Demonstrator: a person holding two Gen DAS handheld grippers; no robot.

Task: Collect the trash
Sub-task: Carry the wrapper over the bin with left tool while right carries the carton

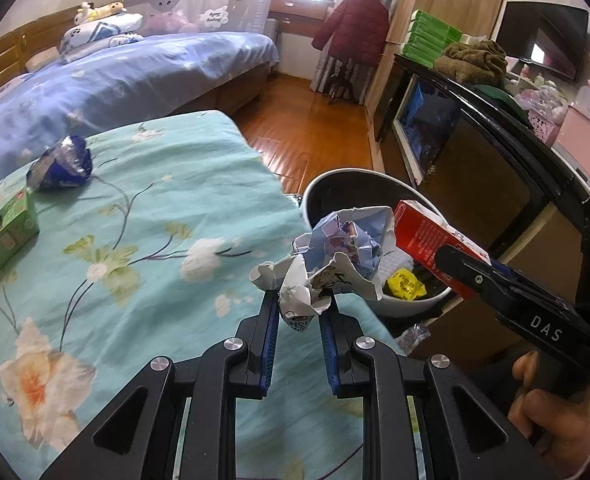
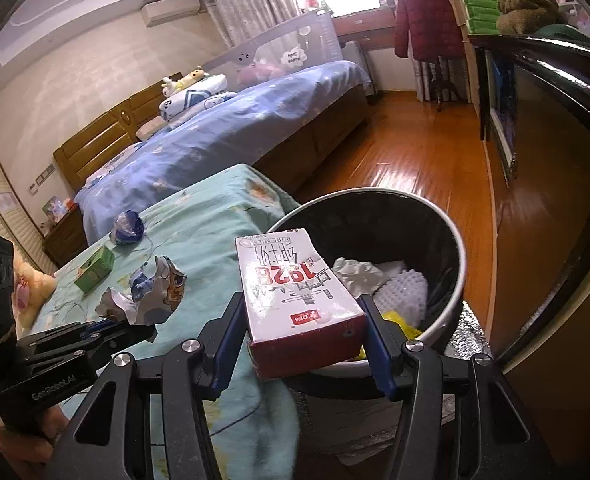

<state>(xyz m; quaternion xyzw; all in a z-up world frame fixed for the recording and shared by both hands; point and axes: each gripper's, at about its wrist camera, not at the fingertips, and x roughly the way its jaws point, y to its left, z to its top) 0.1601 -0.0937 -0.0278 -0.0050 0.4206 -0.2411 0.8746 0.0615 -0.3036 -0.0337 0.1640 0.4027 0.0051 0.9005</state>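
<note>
Both claws are loaded and aimed toward the trash bin [image 2: 447,240], and the right gripper [image 2: 303,344] carries the bigger load: its jaws stand fairly wide, pressed on the two long sides of a red-and-white milk carton [image 2: 295,292]. That carton's long axis runs straight out along the fingers, and its far end already overhangs the near rim of the bin, so the bin's open mouth lies just ahead of and below this claw. The left gripper [image 1: 299,320] has its jaws drawn close together, pinching the lower edge of a crumpled paper wad [image 1: 335,252], which stands up and forward from the blue pads. From the left wrist view the wad appears against the bin's near-left rim, but the right wrist view shows it over the floral teal bedspread [image 1: 155,208], beside the bin, not over its mouth. By my reading the right hand is the nearer to a clean drop, and the left needs to travel further across toward the bin before letting go. Inside the bin lie a yellow wrapper [image 1: 405,285], white padding and a grey scrap. Two pieces remain on the bedspread, well apart from either claw: a green box [image 1: 9,234] and, beyond it, a blue foil wrapper [image 1: 61,164].
</note>
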